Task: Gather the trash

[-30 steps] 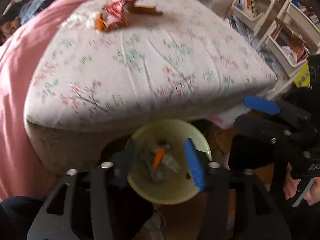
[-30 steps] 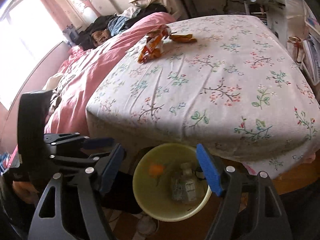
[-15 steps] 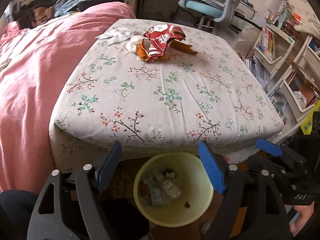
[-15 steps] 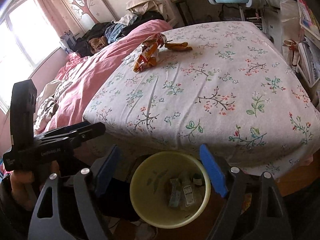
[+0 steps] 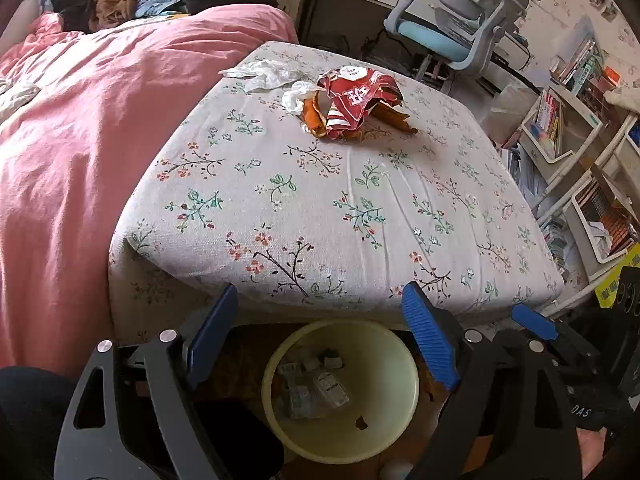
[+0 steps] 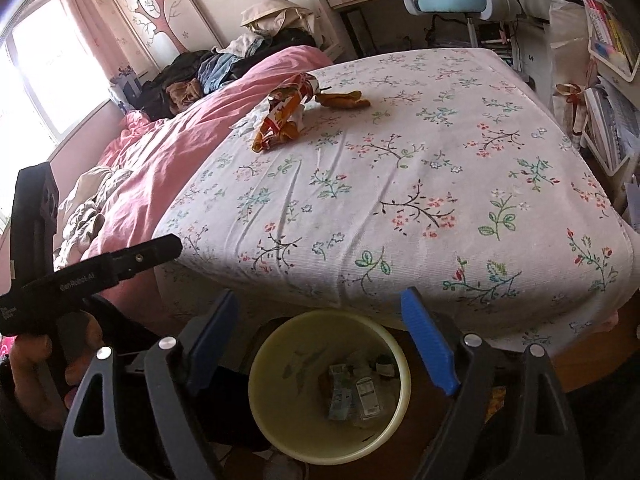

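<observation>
Left wrist view: both tools, the left tool (image 5: 320,344) and right tool (image 6: 320,340), opening (nothing between) over the bin (image 5: 404,364); next, I judge, the wrappers (image 5: 356,100) near the bed's (image 5: 320,208) far edge.

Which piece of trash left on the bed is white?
The crumpled white tissue, lying behind the red snack wrapper and brown peel scraps, nearest the pink duvet.

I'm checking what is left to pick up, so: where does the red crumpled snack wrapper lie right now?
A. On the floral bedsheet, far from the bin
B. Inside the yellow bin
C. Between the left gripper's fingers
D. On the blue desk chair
A: the red snack wrapper lies on the floral bedsheet beside white tissue, well away from the yellow bin on the floor.
</observation>
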The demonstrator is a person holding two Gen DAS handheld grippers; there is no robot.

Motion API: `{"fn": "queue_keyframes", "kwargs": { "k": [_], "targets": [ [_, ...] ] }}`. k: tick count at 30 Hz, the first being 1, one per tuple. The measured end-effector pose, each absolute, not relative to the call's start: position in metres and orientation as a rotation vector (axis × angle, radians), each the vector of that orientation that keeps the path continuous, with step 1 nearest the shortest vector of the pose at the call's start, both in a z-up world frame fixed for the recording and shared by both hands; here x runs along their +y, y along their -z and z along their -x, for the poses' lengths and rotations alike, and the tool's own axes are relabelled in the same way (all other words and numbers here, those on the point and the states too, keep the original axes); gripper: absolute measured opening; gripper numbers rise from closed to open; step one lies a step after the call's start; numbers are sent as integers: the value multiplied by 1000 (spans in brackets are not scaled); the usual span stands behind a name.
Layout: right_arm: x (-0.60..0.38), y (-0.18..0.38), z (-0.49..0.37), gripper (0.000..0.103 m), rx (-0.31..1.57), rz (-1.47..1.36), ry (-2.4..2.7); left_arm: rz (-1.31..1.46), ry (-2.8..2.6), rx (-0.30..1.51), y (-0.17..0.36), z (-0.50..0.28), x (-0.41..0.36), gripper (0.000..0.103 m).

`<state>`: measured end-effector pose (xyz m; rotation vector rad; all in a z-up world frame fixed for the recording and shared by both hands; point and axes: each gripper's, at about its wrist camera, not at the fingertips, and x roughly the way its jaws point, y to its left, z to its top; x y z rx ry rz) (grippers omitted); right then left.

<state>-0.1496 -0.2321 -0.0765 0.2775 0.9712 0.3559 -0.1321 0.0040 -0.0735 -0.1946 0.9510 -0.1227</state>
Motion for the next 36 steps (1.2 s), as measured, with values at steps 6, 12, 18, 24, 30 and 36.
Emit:
{"fn": "queue_keyframes", "kwargs": {
  "k": [6, 12, 18, 24, 30, 36],
  "targets": [
    [-232, 78, 149, 82, 973, -270, -346, 197, 117, 952, 75, 131, 4, 81],
    [-231, 78, 149, 82, 972, -263, -342, 200, 113, 958, 77, 129, 3, 82],
    [-231, 79, 149, 82, 969, -259, -340, 207, 112, 954, 76, 129, 4, 83],
    [-231, 79, 149, 82, 969, -258, -340, 215, 111, 952, 76, 128, 5, 83],
    [-231, 79, 149, 82, 968, -257, -339, 226, 105, 948, 76, 127, 7, 83],
    [-231, 79, 149, 82, 966, -256, -339, 244, 90, 936, 73, 128, 11, 84]
  ]
}}
